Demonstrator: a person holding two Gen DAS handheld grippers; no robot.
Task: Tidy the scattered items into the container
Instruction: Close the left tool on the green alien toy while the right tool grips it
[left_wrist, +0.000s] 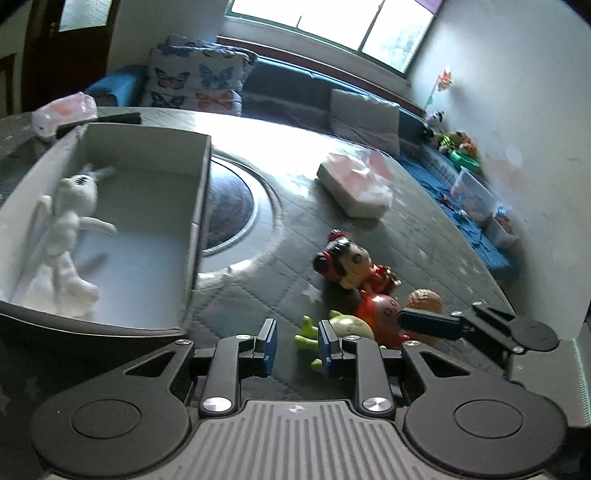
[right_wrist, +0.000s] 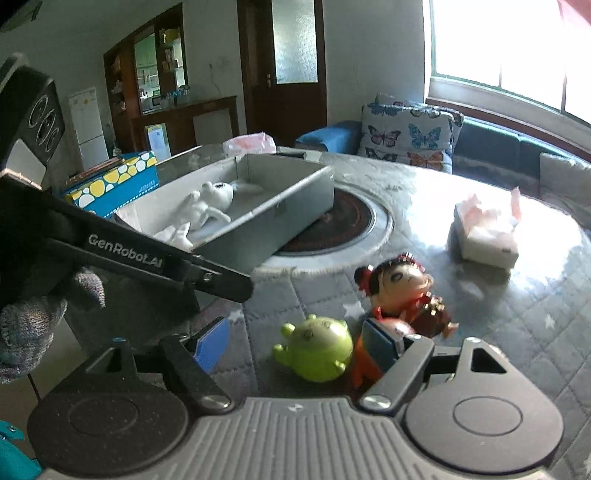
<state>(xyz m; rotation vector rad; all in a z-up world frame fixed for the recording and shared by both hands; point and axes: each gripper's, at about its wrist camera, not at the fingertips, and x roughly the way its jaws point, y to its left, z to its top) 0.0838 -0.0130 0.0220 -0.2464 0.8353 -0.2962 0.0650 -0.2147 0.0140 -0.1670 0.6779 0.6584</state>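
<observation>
A grey open box (left_wrist: 201, 206) (right_wrist: 295, 206) sits on the quilted table with a white plush rabbit (left_wrist: 74, 221) (right_wrist: 210, 203) lying inside. On the table lie a green toy (left_wrist: 345, 328) (right_wrist: 319, 350), an orange-red toy (left_wrist: 380, 308) (right_wrist: 365, 363) and a doll in red with black hair (left_wrist: 349, 262) (right_wrist: 402, 291). My left gripper (left_wrist: 297, 341) is open and empty, just right of the box, with the green toy beyond its right finger. My right gripper (right_wrist: 295, 343) is open around the green toy, its right finger against the orange-red toy.
A white tissue box (left_wrist: 354, 184) (right_wrist: 487, 236) stands farther back on the table. A round inset plate (left_wrist: 236, 210) (right_wrist: 340, 225) lies in the table's middle, partly under the box. A colourful carton (right_wrist: 114, 181) sits behind the box. A sofa with cushions (left_wrist: 199, 81) lies beyond.
</observation>
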